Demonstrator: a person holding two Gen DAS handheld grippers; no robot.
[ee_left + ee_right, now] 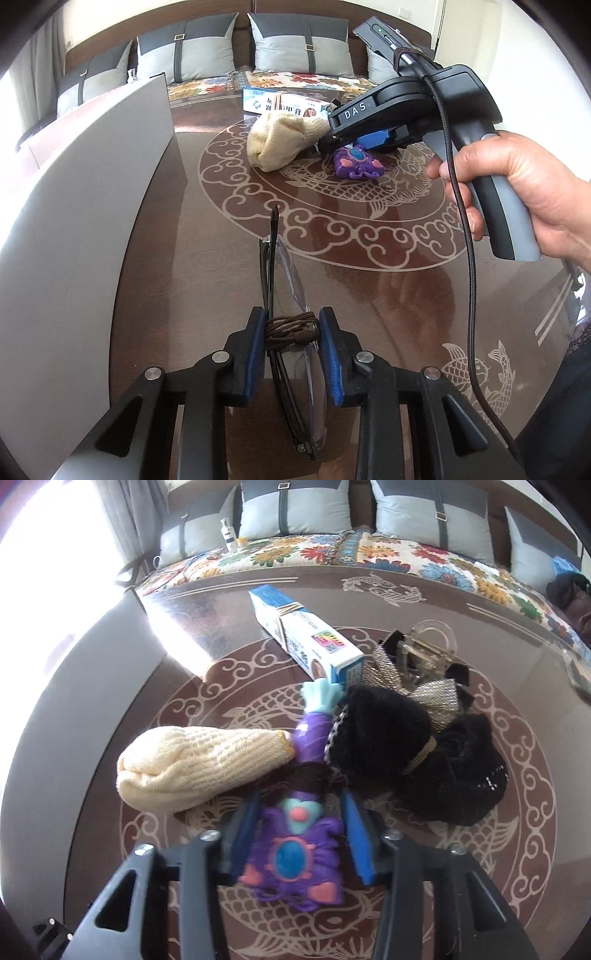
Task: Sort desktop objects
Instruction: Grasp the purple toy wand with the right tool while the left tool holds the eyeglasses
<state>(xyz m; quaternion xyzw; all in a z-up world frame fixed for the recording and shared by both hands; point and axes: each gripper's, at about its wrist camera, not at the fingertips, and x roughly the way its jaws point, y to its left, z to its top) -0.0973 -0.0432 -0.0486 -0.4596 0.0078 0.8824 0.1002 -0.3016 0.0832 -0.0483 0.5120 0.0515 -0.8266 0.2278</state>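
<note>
Folded glasses (284, 354), bound with a brown cord (291, 328), sit clamped between the blue pads of my left gripper (291, 343), pinched closed on them low over the table (351, 280). My right gripper (299, 834) straddles a purple toy (295, 853) lying on the table's fish pattern; whether its pads press the toy I cannot tell. Just beside the toy to the left rests a cream knitted bundle (199, 764). To its right, black knitted pieces (417, 753) lie heaped, touching a sparkly bow (424, 694). Farther back sit a blue and white box (303, 631) and a clear clip (428, 646). My right hand (517, 184) grips the handle.
</note>
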